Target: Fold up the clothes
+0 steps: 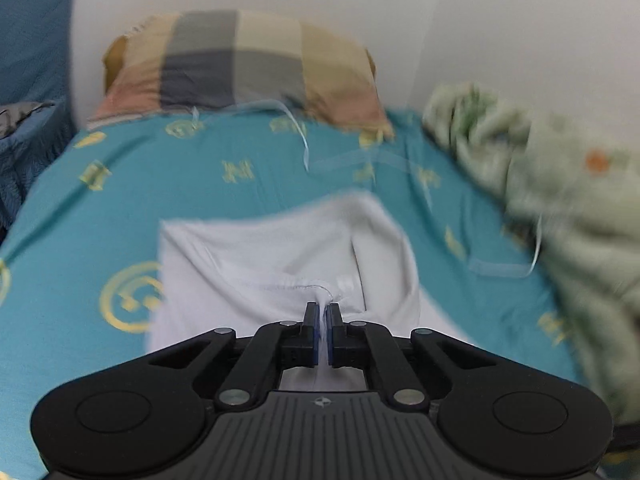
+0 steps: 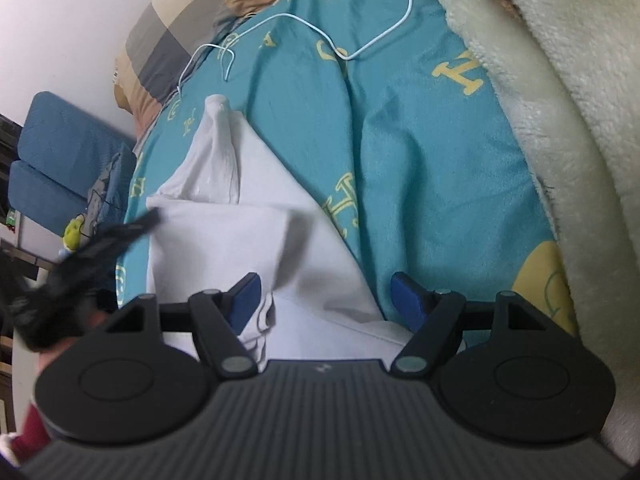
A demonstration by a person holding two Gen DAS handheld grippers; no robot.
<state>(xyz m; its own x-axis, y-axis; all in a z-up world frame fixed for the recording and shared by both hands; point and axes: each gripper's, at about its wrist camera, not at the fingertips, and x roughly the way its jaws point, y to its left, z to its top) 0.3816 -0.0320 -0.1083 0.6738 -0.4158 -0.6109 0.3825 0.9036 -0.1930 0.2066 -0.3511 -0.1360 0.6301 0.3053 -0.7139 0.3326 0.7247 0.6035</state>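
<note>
My left gripper is pinched tight on a hem of the white garment, fabric bunched between the blue pads. My right gripper stands wide apart, its pads clear of the cloth, the garment's edge lying between and under them. The garment lies partly folded on the teal sheet with yellow letters, one corner peaked up. A thin white cable loops across the sheet beyond. A patchwork pillow sits at the wall; a pale fleece blanket is heaped on the right.
</note>
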